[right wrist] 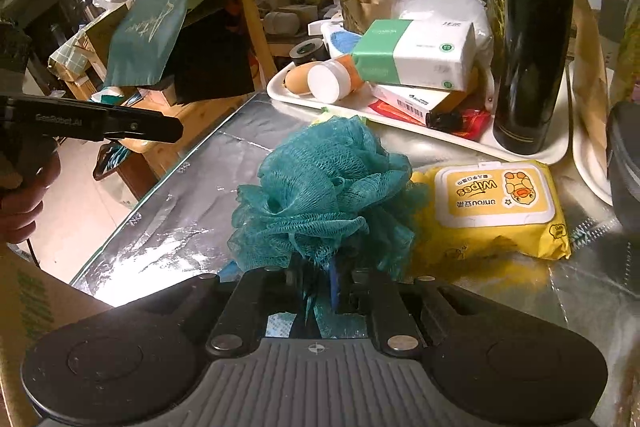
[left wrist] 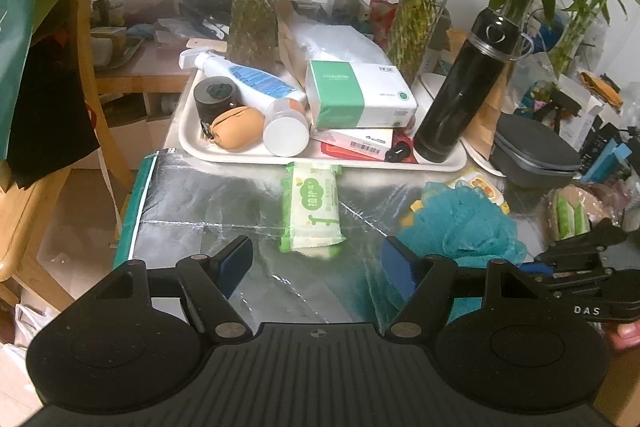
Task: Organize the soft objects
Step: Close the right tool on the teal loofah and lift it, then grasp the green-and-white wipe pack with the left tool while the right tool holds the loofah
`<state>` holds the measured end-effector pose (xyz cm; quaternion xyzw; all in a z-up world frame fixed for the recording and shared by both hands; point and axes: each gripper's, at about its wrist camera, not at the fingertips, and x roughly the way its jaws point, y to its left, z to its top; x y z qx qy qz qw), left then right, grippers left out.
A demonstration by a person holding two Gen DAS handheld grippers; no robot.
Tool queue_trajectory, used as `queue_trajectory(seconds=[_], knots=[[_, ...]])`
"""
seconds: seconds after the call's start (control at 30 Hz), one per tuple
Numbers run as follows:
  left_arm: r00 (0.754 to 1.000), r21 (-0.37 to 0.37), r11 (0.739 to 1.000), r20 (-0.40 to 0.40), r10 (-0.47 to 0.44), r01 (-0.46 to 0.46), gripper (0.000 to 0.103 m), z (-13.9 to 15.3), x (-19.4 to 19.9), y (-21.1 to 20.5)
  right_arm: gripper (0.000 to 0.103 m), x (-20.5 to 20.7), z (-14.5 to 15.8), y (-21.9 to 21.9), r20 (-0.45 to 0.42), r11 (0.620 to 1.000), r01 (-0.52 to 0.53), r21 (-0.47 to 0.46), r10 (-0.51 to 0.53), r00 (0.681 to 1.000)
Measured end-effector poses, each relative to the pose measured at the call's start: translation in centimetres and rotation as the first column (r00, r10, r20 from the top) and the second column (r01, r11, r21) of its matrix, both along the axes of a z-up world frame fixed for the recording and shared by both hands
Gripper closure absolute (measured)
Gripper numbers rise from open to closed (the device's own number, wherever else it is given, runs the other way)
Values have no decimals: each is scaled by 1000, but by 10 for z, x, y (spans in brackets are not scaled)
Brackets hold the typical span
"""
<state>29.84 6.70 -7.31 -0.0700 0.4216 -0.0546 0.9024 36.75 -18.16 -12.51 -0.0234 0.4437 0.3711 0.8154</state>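
A teal mesh bath sponge [right wrist: 326, 187] fills the middle of the right wrist view, with my right gripper [right wrist: 320, 281] shut on its lower folds. That sponge [left wrist: 460, 219] also shows in the left wrist view, to the right of my left gripper [left wrist: 316, 259], which is open above the silver foil mat [left wrist: 200, 203] with nothing between its blue pads. A green-and-white tissue pack [left wrist: 312, 213] lies on the mat just beyond the left fingers. A yellow wipes pack [right wrist: 496, 211] rests right of the sponge.
A white tray [left wrist: 224, 155] behind the mat carries a black flask [left wrist: 460, 87], a green-and-white tissue box [left wrist: 356, 95], a spray bottle, a jar and a tan pouch. Glass vases with bamboo stand behind. A grey case [left wrist: 536, 155] sits right; a wooden chair is left.
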Motion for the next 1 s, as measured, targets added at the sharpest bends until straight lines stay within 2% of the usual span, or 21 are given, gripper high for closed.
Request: queue_trajectory(seconds=[0.23,0.43,0.67,1.0], knots=[[1000,9,1000,-2,-22,22,32,-2,1,-2,90,7,10,-12,64,999,52,5,-53,997],[999,22,999,-1,-42,42,32,-5,7,1,90,7,38,-20,156,997,74,24,-77,985],[995,41,994,-1,-101,101,32,-22,26,-2,91,-16,71,-30,278,996,83,-29,-72,958],[989,60,989,-63,-134,137,32,-60,63,-12,91,-40,71,-60,294,980,168,-106,-130,947]])
